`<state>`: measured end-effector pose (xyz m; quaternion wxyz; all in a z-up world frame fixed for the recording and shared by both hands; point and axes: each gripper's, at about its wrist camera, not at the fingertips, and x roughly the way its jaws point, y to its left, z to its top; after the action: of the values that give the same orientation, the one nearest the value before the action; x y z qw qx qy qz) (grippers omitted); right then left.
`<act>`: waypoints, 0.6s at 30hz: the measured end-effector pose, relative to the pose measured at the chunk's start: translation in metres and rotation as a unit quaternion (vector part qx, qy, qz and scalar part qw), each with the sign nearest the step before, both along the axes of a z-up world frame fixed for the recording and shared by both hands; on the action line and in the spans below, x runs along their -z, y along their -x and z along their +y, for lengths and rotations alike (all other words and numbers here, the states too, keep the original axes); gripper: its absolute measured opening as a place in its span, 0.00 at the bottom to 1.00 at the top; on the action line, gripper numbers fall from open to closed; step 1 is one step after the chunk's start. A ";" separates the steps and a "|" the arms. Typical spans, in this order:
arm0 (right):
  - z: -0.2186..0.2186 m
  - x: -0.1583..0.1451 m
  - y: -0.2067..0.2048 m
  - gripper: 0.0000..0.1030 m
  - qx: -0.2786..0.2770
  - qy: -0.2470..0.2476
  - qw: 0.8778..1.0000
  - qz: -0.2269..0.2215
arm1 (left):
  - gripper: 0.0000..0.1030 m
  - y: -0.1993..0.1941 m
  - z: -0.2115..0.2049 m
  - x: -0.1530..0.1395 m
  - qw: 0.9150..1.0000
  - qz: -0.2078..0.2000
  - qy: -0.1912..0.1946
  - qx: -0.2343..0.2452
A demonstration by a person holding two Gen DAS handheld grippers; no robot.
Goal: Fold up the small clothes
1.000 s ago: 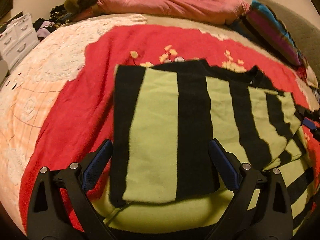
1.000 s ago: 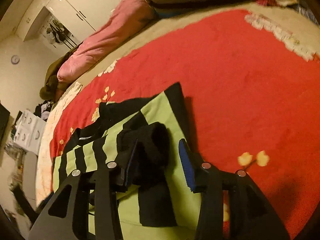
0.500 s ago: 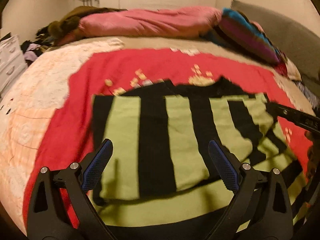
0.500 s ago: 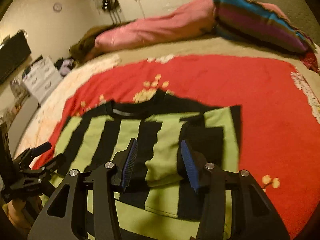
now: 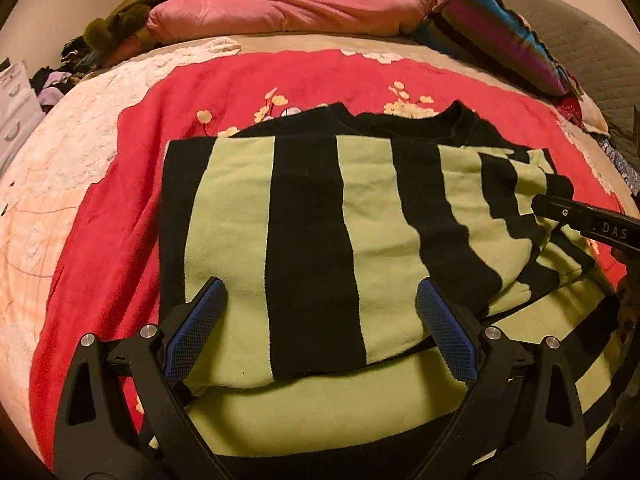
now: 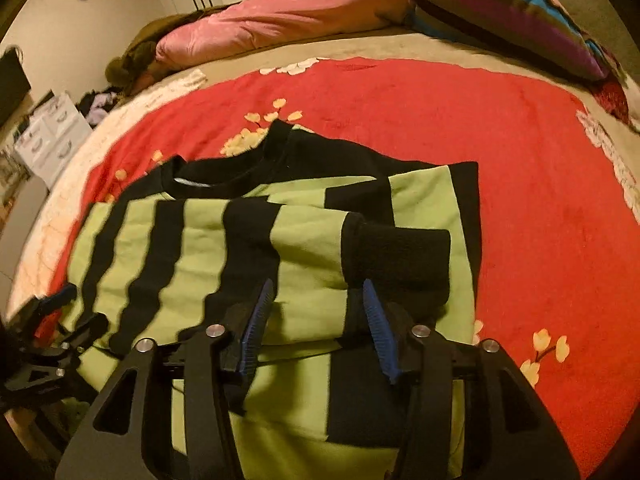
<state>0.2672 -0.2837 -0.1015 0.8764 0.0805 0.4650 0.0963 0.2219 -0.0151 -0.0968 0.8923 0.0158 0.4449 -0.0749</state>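
Observation:
A green-and-black striped sweater (image 5: 312, 216) lies on the red blanket (image 5: 132, 200), sleeves folded in over its body. My left gripper (image 5: 320, 292) hovers open and wide over the sweater's near left part, with nothing pinched. My right gripper (image 6: 318, 292) is over the right side and its jaws are opening. The folded sleeve lies below and between the tips, and the pads do not press it. Its black cuff (image 6: 400, 256) rests just beyond the right fingertip. Each gripper shows in the other's view: the right gripper (image 5: 584, 222) at the right edge, the left gripper (image 6: 52, 320) at the left edge.
The red blanket (image 6: 520, 184) covers a bed with a cream cover (image 5: 52, 160). A pink duvet (image 5: 288, 8) and a striped pillow (image 5: 500, 36) lie at the far side. White drawers (image 6: 52, 136) and piled clothes stand off to the left of the bed.
The right gripper's jaws have widened and the black cuff, earlier between them, now lies flat on the sweater ahead of the tips. Both views have rolled level. The left gripper stays open.

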 end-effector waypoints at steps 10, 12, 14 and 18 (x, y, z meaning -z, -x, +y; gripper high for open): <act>-0.002 -0.030 0.028 0.74 0.002 -0.031 0.999 -0.038 | 0.87 0.013 0.007 -0.021 0.999 -0.029 0.011 -0.016; -0.002 -0.035 0.033 0.79 0.004 -0.034 0.998 -0.044 | 0.87 0.016 0.008 -0.026 0.999 -0.037 0.011 -0.018; -0.002 -0.041 0.038 0.85 0.007 -0.032 0.998 -0.052 | 0.87 0.018 0.008 -0.029 0.999 -0.040 0.012 -0.019; 0.000 -0.049 0.044 0.89 0.008 -0.022 0.998 -0.064 | 0.91 0.019 0.011 -0.032 0.999 -0.039 0.011 -0.027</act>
<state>0.2236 -0.2834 -0.0527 0.9030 0.0969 0.4053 0.1046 0.2026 -0.0044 -0.0647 0.9109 -0.0031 0.4088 -0.0553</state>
